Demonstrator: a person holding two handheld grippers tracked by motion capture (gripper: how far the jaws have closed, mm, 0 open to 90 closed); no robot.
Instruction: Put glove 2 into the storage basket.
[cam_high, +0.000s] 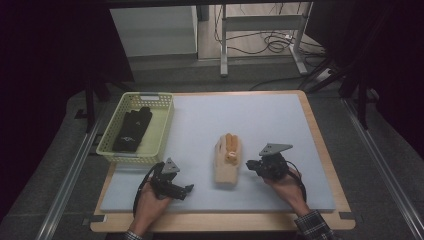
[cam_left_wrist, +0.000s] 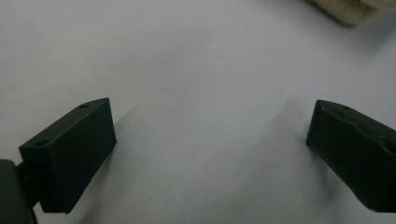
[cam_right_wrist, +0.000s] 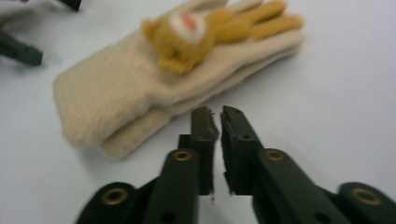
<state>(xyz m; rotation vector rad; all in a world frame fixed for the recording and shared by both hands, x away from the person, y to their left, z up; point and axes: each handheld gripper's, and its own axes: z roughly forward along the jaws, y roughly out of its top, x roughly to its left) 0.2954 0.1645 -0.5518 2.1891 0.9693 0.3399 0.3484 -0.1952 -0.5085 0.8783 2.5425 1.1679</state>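
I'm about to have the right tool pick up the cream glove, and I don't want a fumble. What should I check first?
1. Right tool open enough to take the cream glove: not ok, its jaws are shut with nothing between them.
2. Right tool close to the glove: ok, its tips sit just short of the glove's edge.
3. Left tool out of the way: ok, jaws open over bare mat, glove off to one side.
4. Basket has room: ok, one black glove inside, space beside it.
5. Glove lying flat: ok, bear patch up.
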